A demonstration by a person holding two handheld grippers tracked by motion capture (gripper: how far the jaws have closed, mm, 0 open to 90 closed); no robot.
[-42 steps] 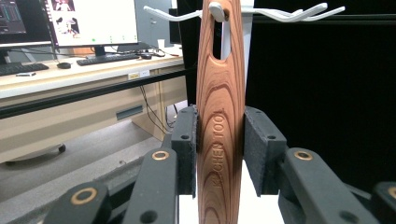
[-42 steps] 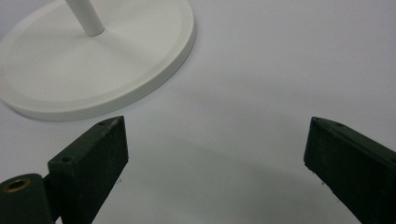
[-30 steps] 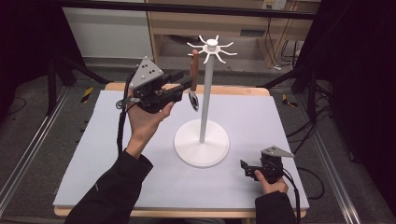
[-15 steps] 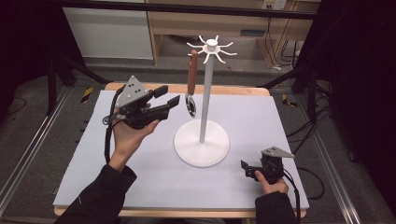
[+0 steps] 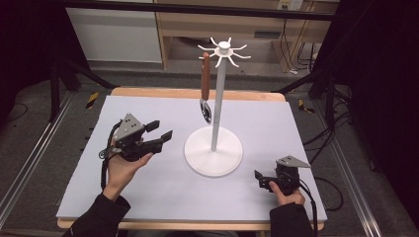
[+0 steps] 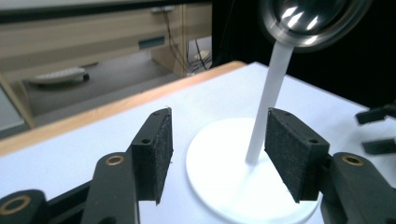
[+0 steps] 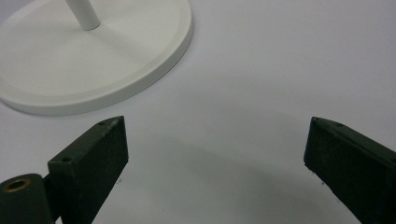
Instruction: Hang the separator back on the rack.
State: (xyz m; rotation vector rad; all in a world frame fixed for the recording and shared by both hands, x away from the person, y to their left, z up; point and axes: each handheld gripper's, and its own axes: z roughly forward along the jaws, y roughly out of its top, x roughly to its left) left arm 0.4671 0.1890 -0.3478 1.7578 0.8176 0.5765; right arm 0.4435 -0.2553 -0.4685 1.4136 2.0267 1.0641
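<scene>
A white stand (image 5: 213, 157) with hook arms on top rises at the table's middle. A spoon (image 5: 205, 84) with a brown wooden handle hangs from one hook, its metal bowl down. My left gripper (image 5: 163, 130) hovers left of the stand's base, apart from the spoon. Its jaws have just been opening and nothing is between them. In the left gripper view the open gripper (image 6: 217, 140) frames the stand's base (image 6: 219, 172) farther off, with the spoon's bowl (image 6: 310, 21) above. My right gripper (image 5: 259, 180) rests open near the front right, its own view showing the gripper (image 7: 217, 140) over bare table beside the base (image 7: 93, 60).
The pale table cover (image 5: 163, 197) has a wooden edge (image 5: 197, 93) at the back. A dark frame and cables surround the table. The other gripper (image 6: 376, 130) shows at the far right of the left gripper view.
My left gripper has left the spoon's bowl, opened, and sunk down and to the left toward the table. The spoon stays hanging on the hook. The right gripper has not moved.
</scene>
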